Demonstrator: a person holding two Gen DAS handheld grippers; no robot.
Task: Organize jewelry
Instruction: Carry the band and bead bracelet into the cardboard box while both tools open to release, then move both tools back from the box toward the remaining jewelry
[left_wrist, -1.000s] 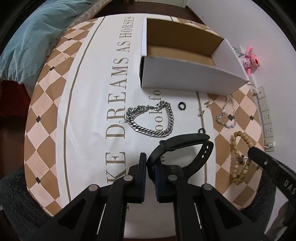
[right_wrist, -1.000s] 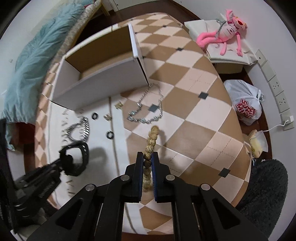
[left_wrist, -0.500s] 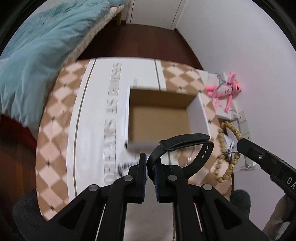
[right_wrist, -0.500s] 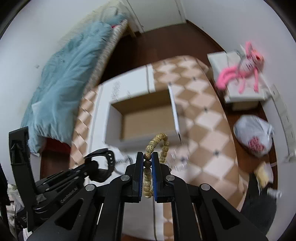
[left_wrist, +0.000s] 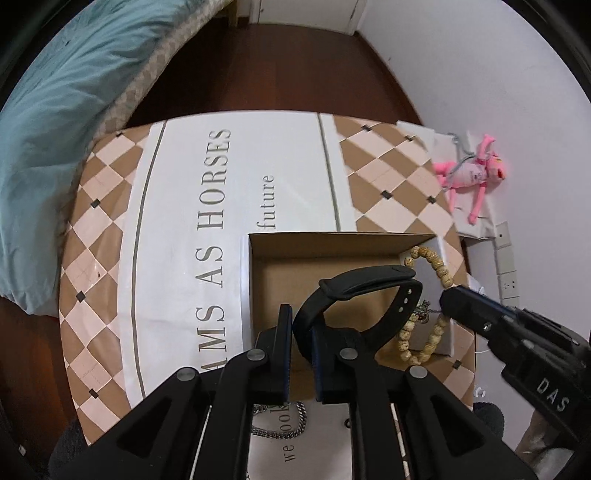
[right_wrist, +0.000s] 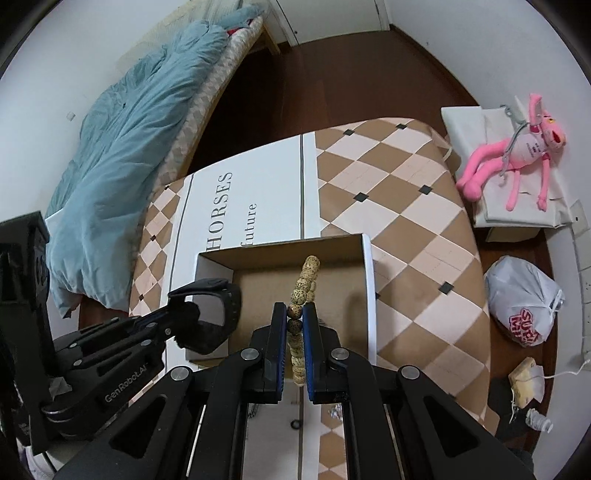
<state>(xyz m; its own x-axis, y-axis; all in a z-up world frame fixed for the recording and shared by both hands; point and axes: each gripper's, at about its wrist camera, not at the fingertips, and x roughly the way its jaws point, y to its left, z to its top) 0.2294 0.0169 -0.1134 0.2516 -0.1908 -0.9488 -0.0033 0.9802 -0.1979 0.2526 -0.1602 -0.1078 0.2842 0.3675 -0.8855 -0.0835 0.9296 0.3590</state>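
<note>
A black wristband (left_wrist: 369, 277) hangs in my left gripper (left_wrist: 301, 317), whose jaws are opening slightly while the pads still pinch its strap. It hovers over the open white cardboard box (left_wrist: 314, 243) with a brown inside. My right gripper (right_wrist: 294, 314) is shut on a string of tan wooden beads (right_wrist: 308, 273), held above the same box (right_wrist: 369, 280). In the right wrist view the left gripper (right_wrist: 181, 321) and the wristband (right_wrist: 232, 295) sit over the box's left part. The beads (left_wrist: 439, 269) dangle at the box's right wall in the left wrist view.
A silver chain bracelet (left_wrist: 291, 428) and a small dark ring (right_wrist: 294, 424) lie on the checked tablecloth (left_wrist: 110, 258) near me, partly hidden by the fingers. A bed with a teal duvet (right_wrist: 122, 166) stands left. A pink plush toy (right_wrist: 517, 158) and a white bag (right_wrist: 524, 310) are right.
Both grippers lifted their pieces off the cloth and carried them forward to over the box. The silver chain and rings now lie behind the fingers.
</note>
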